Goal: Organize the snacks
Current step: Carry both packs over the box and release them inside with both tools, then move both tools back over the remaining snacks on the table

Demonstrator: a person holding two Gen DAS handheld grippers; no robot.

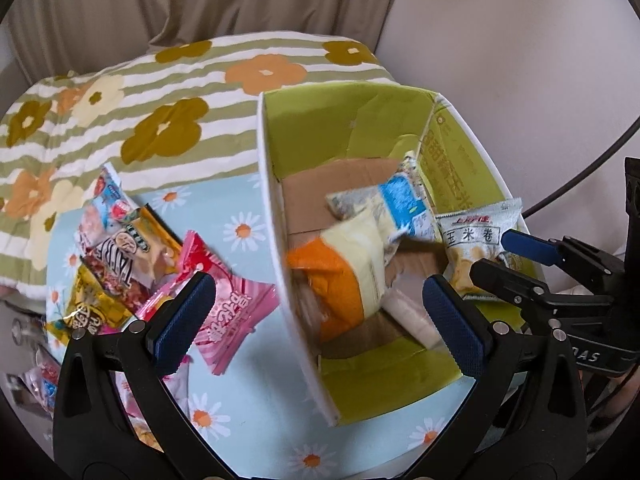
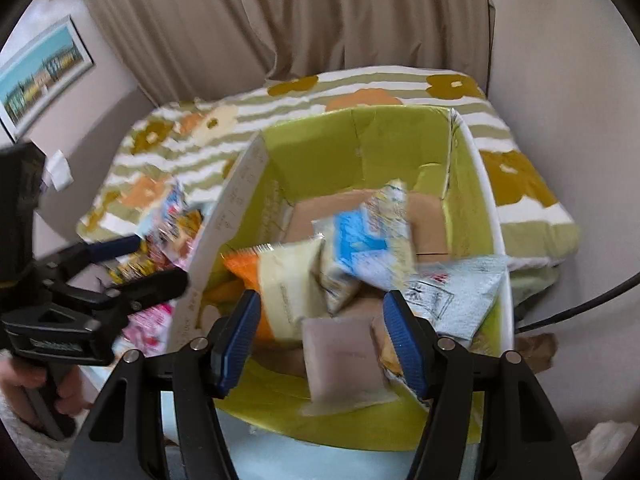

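Your left gripper point(image 1: 316, 312) has its jaws wide and empty, above the left wall of the green cardboard box point(image 1: 272, 208). Your right gripper point(image 2: 320, 344) hangs over the same box with its jaws partly apart; the pale pink packet point(image 2: 340, 360) lies between them, but you cannot tell whether they press on it. Inside the box lie an orange and cream packet point(image 1: 344, 268), a blue and white packet point(image 1: 404, 200) and a grey corn-roll packet point(image 1: 476, 244). More snacks point(image 1: 120, 256) lie left of the box on the daisy cloth point(image 1: 248, 360).

Home, likely a bedroom: flower-print quilt point(image 1: 168, 92) on a bed, beige curtains point(image 2: 320, 12) behind, framed picture point(image 2: 40, 76) on the wall, plain walls.
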